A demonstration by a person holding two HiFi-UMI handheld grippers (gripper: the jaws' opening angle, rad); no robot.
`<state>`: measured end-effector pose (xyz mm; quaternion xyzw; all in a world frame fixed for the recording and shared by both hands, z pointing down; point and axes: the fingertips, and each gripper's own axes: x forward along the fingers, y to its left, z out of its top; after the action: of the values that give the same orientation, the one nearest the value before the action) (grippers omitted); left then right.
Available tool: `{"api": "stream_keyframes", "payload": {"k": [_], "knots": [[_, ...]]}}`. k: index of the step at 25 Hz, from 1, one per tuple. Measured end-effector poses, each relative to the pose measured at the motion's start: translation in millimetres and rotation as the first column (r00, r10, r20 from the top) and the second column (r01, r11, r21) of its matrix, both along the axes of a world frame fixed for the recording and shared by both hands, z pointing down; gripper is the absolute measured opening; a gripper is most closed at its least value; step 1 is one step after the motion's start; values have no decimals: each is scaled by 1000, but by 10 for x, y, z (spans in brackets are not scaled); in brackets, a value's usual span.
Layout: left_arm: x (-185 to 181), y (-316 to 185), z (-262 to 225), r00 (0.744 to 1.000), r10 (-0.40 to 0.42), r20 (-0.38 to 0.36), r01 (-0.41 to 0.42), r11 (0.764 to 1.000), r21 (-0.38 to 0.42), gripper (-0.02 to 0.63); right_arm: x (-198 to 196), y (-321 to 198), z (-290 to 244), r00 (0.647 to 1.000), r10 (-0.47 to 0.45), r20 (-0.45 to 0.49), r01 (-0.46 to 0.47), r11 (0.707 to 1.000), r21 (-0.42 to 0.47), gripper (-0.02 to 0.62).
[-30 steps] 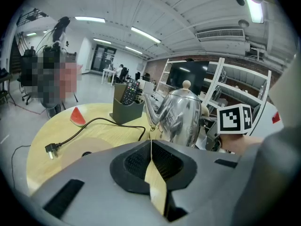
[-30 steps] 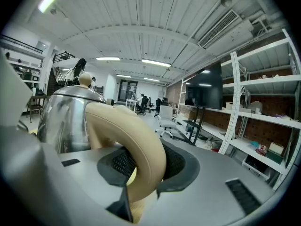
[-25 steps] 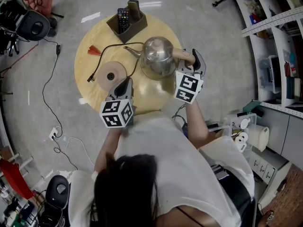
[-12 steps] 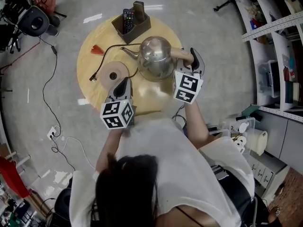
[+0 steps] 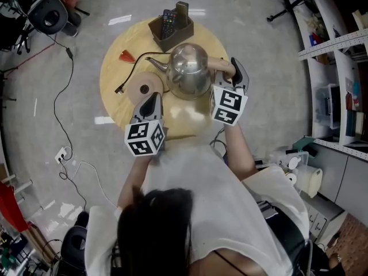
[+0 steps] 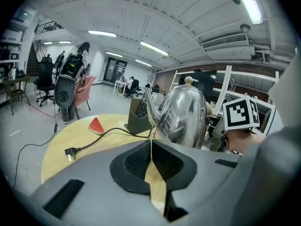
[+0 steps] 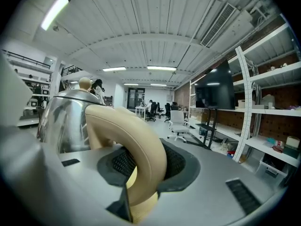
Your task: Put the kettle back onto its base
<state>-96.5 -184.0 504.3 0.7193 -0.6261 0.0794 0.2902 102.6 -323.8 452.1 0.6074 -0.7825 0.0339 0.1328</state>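
Over the tabletop [image 5: 113,73], kettle [image 5: 188,71] gripped

My right tool [image 5: 234,73] stands partly open, clamped on the beige handle [image 7: 136,140]. My left tool [image 5: 151,99] is closed and empty, near the base [image 5: 144,88]. Upright, the kettle is right of the base; its spout-to-handle axis runs sideways, spout [image 5: 158,63] pointing left at the base.

The rounded steel kettle [image 5: 188,71] is gleaming mirror-silver with a beige curved handle [image 7: 141,149]; the round wooden table [image 5: 113,73] is showing pale yellow, the disc base [image 5: 144,89] tan.
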Motion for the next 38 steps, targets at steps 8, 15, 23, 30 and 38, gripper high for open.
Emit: {"api": "stream_keyframes", "payload": {"k": [8, 15, 23, 30, 38], "knots": [[-91, 30, -40, 1000, -30, -1, 30, 999, 12, 28, -314, -44, -203, 997, -66, 30, 65, 997, 31, 135], [-220, 74, -81, 998, -68, -4, 68, 997, 27, 28, -506, -25, -277, 993, -95, 67, 93, 995, 30, 137], [-427, 171, -108, 994, -113, 3, 113, 993, 34, 28, -804, 23, -335, 986, -151, 69, 148, 988, 45, 137], [-615, 315, -65, 987, -163, -5, 163, 986, 26, 28, -1088, 72, -318, 977, -200, 72, 197, 980, 42, 137], [-814, 419, -13, 975, -224, -15, 224, 975, 12, 28, -1336, 122, -264, 968, -241, 69, 239, 971, 29, 138]]}}
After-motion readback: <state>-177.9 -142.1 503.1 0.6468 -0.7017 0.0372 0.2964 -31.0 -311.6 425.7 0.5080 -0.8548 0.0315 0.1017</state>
